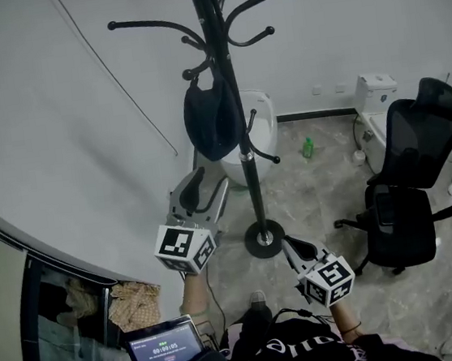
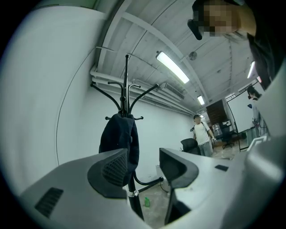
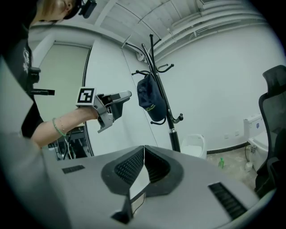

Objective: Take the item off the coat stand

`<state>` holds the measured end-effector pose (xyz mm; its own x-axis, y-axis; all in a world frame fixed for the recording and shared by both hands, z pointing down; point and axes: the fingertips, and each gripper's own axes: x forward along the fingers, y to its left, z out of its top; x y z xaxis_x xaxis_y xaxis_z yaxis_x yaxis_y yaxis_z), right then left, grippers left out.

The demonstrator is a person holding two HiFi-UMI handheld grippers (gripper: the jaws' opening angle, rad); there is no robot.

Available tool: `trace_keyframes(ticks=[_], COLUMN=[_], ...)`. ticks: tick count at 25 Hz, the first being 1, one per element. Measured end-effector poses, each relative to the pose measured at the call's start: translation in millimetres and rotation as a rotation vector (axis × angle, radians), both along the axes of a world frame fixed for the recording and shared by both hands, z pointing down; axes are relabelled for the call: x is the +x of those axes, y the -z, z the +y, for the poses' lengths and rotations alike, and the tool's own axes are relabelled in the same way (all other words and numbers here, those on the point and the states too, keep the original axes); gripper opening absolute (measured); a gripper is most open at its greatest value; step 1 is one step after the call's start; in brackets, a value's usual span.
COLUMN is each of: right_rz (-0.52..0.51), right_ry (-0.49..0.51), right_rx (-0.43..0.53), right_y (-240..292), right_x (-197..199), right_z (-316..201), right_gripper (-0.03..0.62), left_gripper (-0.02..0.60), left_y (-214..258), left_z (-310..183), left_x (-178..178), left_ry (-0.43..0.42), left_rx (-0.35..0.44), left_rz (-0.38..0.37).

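One dark cap [image 1: 212, 120], its yellow print too small to read, hangs from a hook on the one black coat stand [image 1: 225, 69]; left tongs [image 1: 204, 185] spread, empty, near it; right tongs [image 1: 290, 245] pressed together, empty.

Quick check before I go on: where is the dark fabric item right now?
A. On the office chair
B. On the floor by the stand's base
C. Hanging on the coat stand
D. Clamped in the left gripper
C. The dark fabric item hangs from a hook on the coat stand. The left gripper has its jaws apart and empty, and the right gripper view shows a gap between it and the item.
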<state>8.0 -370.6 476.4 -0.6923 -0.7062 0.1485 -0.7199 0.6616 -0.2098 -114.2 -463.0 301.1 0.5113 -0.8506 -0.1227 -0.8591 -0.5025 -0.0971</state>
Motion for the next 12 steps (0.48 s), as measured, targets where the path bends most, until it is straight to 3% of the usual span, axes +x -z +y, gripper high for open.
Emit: trace_keyframes(ticks=[8,12], right_rz=[0.014,0.01], right_ry=[-0.043,-0.064], right_rx=[-0.011,-0.015], right_y=[-2,-4], right_x=[-20,-27], right_z=[-45,-59], right_gripper=[0.017,0.017], left_gripper=[0.236,0.238], left_y=[34,24], left_z=[-60,-87], left_x=[0,2], left_ry=[-0.041,-0.002], left_rx=[0.087,0.077], left_rz=[-0.113,-0.193])
